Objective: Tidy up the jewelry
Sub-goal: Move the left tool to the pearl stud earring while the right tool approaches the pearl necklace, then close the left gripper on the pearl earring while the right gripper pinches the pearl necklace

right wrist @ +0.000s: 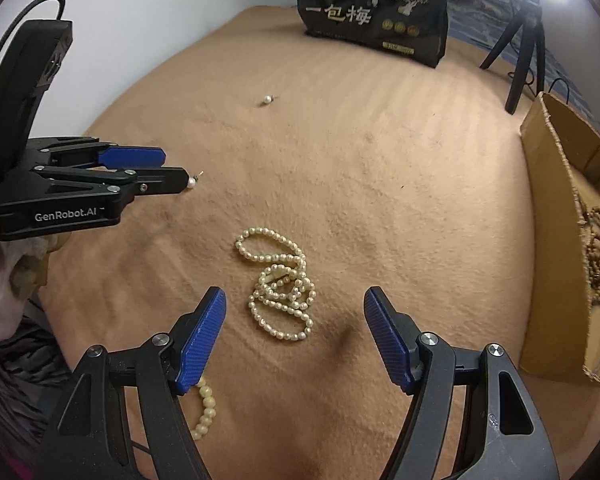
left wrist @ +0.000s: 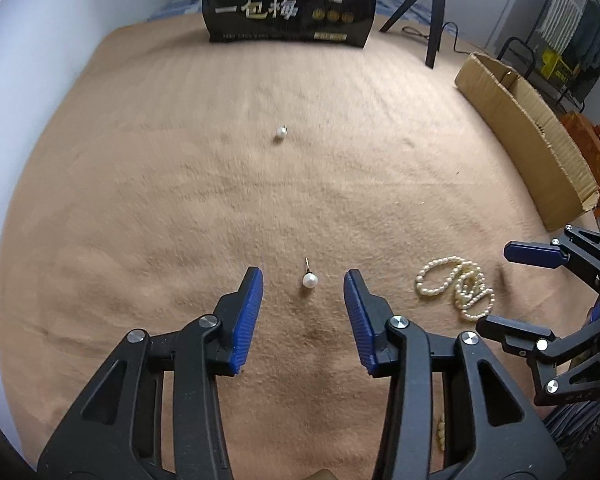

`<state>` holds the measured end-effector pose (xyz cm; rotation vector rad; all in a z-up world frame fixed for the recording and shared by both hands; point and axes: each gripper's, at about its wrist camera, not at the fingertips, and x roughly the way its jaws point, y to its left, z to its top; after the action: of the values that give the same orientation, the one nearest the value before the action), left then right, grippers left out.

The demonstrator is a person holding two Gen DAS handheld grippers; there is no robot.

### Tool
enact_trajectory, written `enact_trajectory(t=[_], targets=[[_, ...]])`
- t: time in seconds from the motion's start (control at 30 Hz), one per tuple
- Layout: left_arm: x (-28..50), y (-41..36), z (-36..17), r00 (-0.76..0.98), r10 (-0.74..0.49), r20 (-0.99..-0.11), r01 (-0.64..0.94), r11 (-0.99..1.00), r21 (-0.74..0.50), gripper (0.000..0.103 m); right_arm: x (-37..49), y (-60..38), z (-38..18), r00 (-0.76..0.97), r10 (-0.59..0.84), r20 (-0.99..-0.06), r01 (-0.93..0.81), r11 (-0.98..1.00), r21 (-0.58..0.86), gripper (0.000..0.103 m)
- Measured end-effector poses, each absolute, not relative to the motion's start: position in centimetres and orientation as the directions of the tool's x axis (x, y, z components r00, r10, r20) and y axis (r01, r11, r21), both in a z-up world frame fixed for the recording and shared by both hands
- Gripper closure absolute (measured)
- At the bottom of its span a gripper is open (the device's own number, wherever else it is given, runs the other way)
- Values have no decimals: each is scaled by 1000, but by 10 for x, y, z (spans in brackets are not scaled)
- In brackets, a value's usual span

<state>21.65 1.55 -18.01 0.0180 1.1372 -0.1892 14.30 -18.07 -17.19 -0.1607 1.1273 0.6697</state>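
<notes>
Tan blanket [left wrist: 140, 200] bears white round pearl earring [left wrist: 310, 280].

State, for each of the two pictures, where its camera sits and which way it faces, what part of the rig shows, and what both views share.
Left wrist: behind the open left claw, facing along the tan blanket at a pearl earring; the right claw shows alongside.
Right wrist: behind the open right claw, facing the pearl strand; the left claw shows alongside.
Shared: strand, far earring, black bag, cardboard box.
</notes>
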Motion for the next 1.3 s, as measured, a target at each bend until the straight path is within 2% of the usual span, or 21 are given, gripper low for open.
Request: enact_trajectory(t=[0.07,0.27,0.33,0.47,0.67,0.77,0.87,0.9,1.07,1.1,1.3], targets=[[219,16,-185,395,-142,-908,157,984,-86,65,144,-179,-175,248,414,-876,-575,791,211,32],[223,12,-192,381,-144,-914,164,983,-86,66,151,-169,-183,238,400,-885,-582,788,200,32],[225,11,-193,376,-141,-916,166,983,-83,71,152,-165,-185,235,396,-887,-587,786,196,32],[225,9,-195,371,-139,-918,170,982,-80,75,151,-160,-187,236,387,-892,-589,787,186,32],[224,10,-198,368,-135,-920,169,983,-76,91,151,-154,-192,244,362,-900,-589,792,160,32],[224,11,-198,367,-136,-920,171,982,-77,96,150,-152,-193,262,333,-906,-591,797,123,48],[225,10,-198,367,-131,-921,169,983,-72,96,151,-156,-191,256,349,-902,-584,799,144,72],[225,10,-198,368,-129,-921,168,983,-70,96,152,-159,-191,249,362,-898,-577,800,162,83],[226,8,-196,372,-137,-918,168,983,-78,96,156,-167,-191,228,388,-893,-553,807,209,92],[227,7,-195,374,-141,-917,167,983,-83,96,156,-168,-190,228,394,-890,-551,806,215,96],[226,8,-179,411,-163,-897,158,982,-107,96,154,-171,-167,280,435,-856,-557,800,224,97]])
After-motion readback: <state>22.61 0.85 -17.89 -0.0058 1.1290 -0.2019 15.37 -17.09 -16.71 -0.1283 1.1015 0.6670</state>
